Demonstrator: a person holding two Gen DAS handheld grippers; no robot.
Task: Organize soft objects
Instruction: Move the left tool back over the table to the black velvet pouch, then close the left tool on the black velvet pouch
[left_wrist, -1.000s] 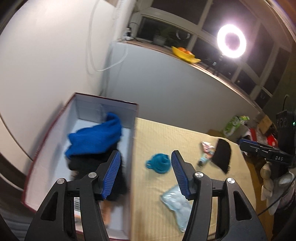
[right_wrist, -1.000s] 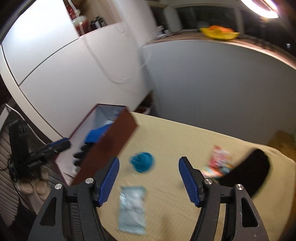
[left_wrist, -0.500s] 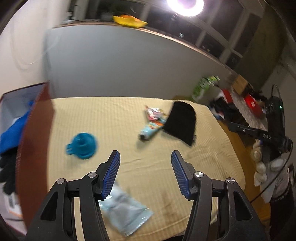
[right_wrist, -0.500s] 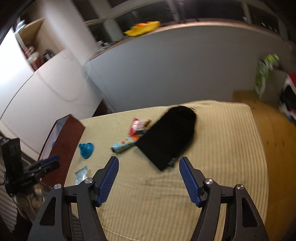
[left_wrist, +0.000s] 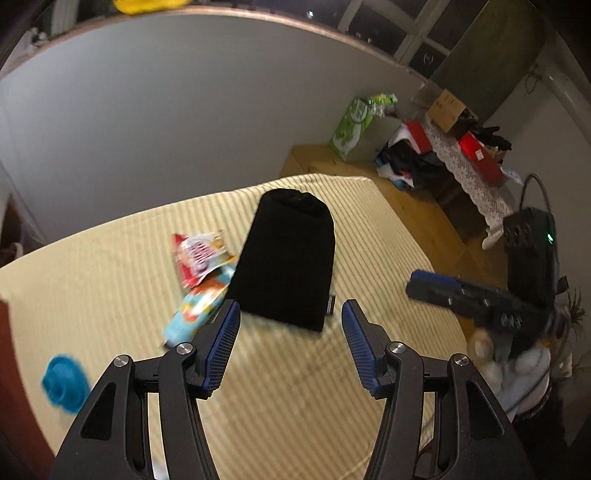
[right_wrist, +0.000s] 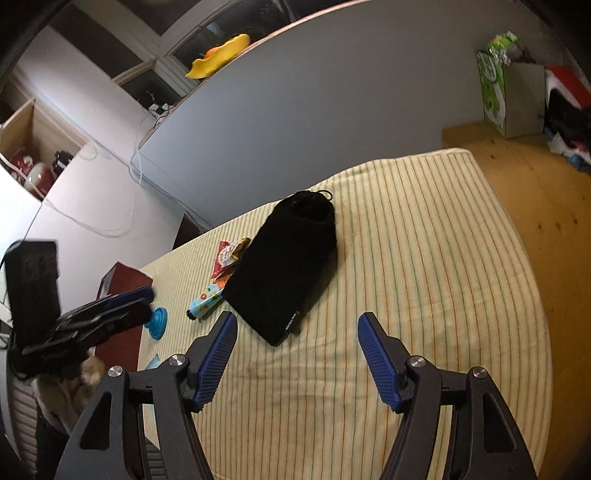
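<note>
The big desk with the pale yellow striped cloth (right_wrist: 424, 258) fills most of both views. A second ago the left wrist camera looked down into the dark red box with the blue and black cloths in it. Now that camera has swung away, and only a dark red edge of the box (left_wrist: 7, 369) shows at the left side. In the right wrist view a corner of the box (right_wrist: 122, 275) peeks out past the desk edge.

The soft black cloth pouch (left_wrist: 288, 258) lies flat in the middle of the desk, with its tied end pointing away. It was a small shape far off a second ago. Now it is much closer and sits just past the tips of the left gripper (left_wrist: 290, 321). That gripper is spread wide and holds nothing. The right gripper (right_wrist: 297, 332) is also spread wide and holds nothing, and the pouch (right_wrist: 288, 269) lies just ahead of it, a bit to the left.

The colourful tube (left_wrist: 195, 314) lies right beside the pouch on its left, touching it. The red and white snack packet (left_wrist: 199, 254) rests on the tube's far end. The small teal funnel (left_wrist: 62, 384) sits well apart, near the box.
</note>
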